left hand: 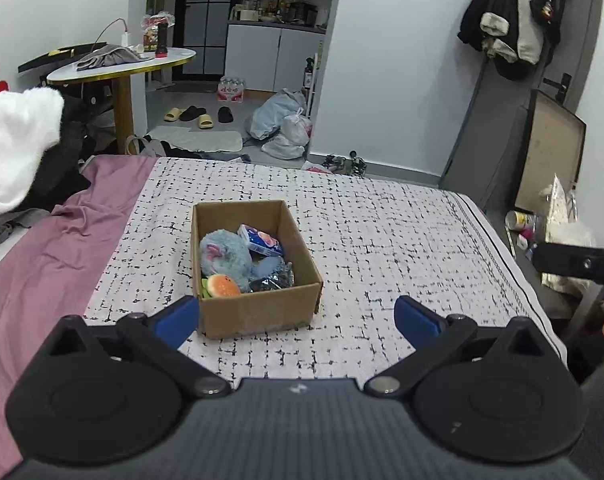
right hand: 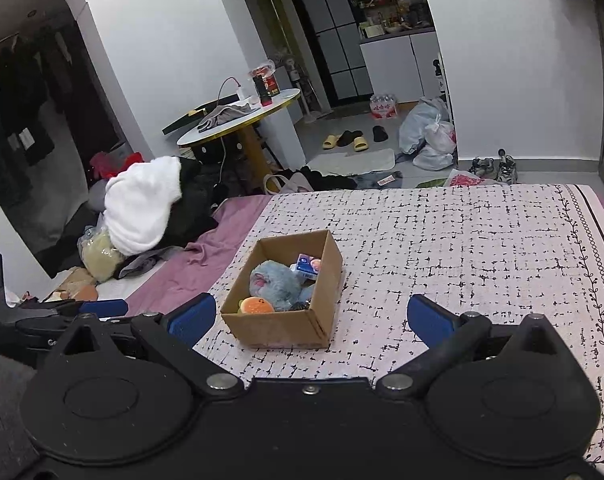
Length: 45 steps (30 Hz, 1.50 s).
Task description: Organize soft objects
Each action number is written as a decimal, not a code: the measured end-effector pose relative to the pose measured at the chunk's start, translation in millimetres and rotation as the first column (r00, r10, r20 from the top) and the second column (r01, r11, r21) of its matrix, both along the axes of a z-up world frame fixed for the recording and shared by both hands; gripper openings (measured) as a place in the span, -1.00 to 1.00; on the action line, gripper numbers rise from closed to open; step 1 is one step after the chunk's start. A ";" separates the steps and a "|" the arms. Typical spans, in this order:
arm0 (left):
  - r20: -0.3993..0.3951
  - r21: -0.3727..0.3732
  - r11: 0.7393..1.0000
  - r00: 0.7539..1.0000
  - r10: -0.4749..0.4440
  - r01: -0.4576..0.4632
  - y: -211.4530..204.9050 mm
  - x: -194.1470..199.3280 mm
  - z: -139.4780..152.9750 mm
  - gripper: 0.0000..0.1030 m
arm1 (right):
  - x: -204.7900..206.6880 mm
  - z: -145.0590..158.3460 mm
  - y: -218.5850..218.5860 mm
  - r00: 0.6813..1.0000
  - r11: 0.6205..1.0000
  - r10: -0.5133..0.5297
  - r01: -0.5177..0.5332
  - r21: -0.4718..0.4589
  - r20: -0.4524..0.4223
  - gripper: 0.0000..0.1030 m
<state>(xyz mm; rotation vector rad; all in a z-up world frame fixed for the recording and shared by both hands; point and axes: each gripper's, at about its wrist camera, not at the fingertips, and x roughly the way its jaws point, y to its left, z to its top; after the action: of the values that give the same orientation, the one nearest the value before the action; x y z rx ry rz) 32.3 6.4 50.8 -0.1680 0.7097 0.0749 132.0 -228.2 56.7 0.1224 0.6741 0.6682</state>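
white walls, grey floor [left hand: 262,148], round table [left hand: 122,66], patterned bed [left hand: 381,232].

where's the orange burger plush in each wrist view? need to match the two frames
Left wrist: orange burger plush sits in the near-left corner of the cardboard box, just left of frame centre.
Right wrist: orange burger plush sits in the box's near-left corner, left of frame centre.
Shared landmark: the blue furry plush right behind it.

Dark packet [left hand: 273,280] in the cardboard box [left hand: 258,312], half-buried, unreadable.
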 end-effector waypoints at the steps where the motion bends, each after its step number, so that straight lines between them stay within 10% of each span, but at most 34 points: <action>1: -0.003 0.013 1.000 1.000 -0.002 0.002 -2.4 -2.4 0.6 1.00 | -2.3 0.3 0.5 1.000 1.000 -0.002 0.002 -0.005 0.005 1.00; 45: -0.026 -0.029 0.999 0.999 0.026 -0.026 -19.9 -18.7 -8.5 1.00 | -16.5 -8.4 -12.2 1.000 1.000 -0.013 0.013 0.006 -0.022 1.00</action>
<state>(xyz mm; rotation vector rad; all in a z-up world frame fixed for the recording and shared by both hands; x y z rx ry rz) 13.6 -13.5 42.3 -0.2050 0.7341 0.0916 115.4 -240.4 48.4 0.1401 0.6916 0.6576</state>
